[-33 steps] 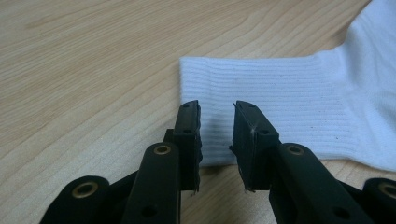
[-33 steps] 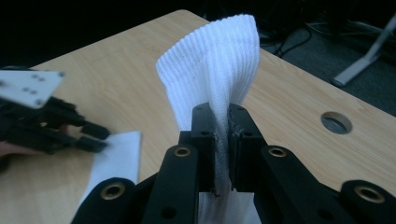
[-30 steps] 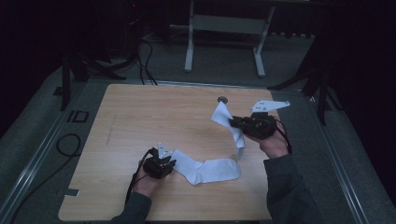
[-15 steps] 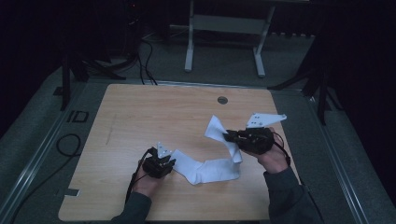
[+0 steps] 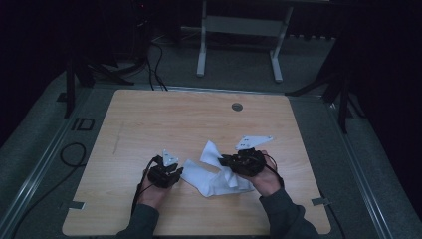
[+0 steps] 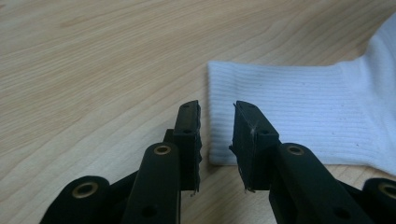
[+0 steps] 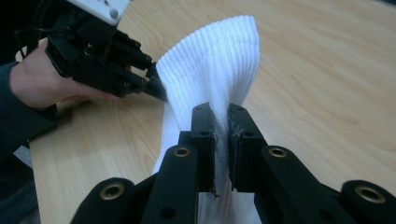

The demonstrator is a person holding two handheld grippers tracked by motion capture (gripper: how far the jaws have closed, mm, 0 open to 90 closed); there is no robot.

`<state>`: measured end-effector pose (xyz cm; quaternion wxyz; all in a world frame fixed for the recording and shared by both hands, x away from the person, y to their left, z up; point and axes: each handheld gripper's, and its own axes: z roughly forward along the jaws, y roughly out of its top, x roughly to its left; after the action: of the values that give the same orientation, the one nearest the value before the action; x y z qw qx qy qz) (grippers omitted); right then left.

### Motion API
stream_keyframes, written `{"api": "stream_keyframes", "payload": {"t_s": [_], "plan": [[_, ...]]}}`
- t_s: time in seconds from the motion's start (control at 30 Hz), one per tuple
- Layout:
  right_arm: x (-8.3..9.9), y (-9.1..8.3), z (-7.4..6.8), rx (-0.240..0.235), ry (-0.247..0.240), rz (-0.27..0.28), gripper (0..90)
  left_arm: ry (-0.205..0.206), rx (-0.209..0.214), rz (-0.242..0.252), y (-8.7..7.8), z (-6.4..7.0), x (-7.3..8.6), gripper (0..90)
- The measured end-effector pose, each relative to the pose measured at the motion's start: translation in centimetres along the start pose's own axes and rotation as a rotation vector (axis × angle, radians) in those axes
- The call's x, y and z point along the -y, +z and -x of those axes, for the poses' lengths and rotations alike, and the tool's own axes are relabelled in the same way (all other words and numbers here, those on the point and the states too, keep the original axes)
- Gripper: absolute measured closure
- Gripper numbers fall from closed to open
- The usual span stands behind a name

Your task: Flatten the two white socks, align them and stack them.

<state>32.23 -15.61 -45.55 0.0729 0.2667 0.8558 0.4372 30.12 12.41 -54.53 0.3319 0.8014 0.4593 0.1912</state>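
A: High view. Report the positions.

B: The white ribbed cotton sock (image 5: 215, 177) lies on the light wooden table (image 5: 149, 124), toward 6 o'clock of the tabletop. The left black two-jaw gripper (image 5: 175, 173) rests at the sock's 9 o'clock end. The right black two-jaw gripper (image 5: 222, 160) sits at the sock's 3 o'clock side, with one end of the sock raised off the table at its jaws. A small round grey grommet (image 5: 237, 106) is set in the table toward 12 o'clock.

A: Left gripper view. Jaw state?

B: The left gripper (image 6: 217, 140) has its jaws parted, with a clear gap between the pads. The cuff end of the sock (image 6: 299, 121) lies flat on the table (image 6: 93, 70), at 12 to 2 o'clock from the jaws. The right-hand pad hangs over the cuff's edge; contact cannot be confirmed.

A: Right gripper view. Jaw state?

B: The right gripper (image 7: 220, 144) is clamped on the sock (image 7: 210, 70); ribbed fabric is pinched between the pads and stands upright above them. The left gripper (image 7: 154, 88) appears at 10 o'clock, its tips at the sock's far edge.
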Motion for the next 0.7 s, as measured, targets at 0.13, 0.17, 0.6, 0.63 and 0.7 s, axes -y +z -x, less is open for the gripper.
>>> {"api": "stream_keyframes", "payload": {"t_s": [0.13,0.17,0.6,0.63,0.7], "plan": [[0.1,1.4,-0.5,0.023,0.014,-0.016,81.8,-0.003,-0.016,0.008,-0.3,-0.3,0.0,72.1],[0.1,1.8,-0.6,0.026,0.02,-0.02,81.9,-0.007,-0.019,0.011,-0.3,-0.4,0.0,72.2],[-0.2,5.7,-2.3,0.041,0.053,-0.066,81.9,-0.024,-0.045,-0.002,-0.5,-1.3,0.2,83.1],[0.0,6.4,-2.5,0.044,0.06,-0.082,81.9,-0.024,-0.044,-0.005,-0.5,-1.3,0.2,86.7],[0.1,7.1,-2.5,0.045,0.07,-0.095,81.9,-0.022,-0.044,-0.014,-0.4,-1.3,0.3,89.1]]}}
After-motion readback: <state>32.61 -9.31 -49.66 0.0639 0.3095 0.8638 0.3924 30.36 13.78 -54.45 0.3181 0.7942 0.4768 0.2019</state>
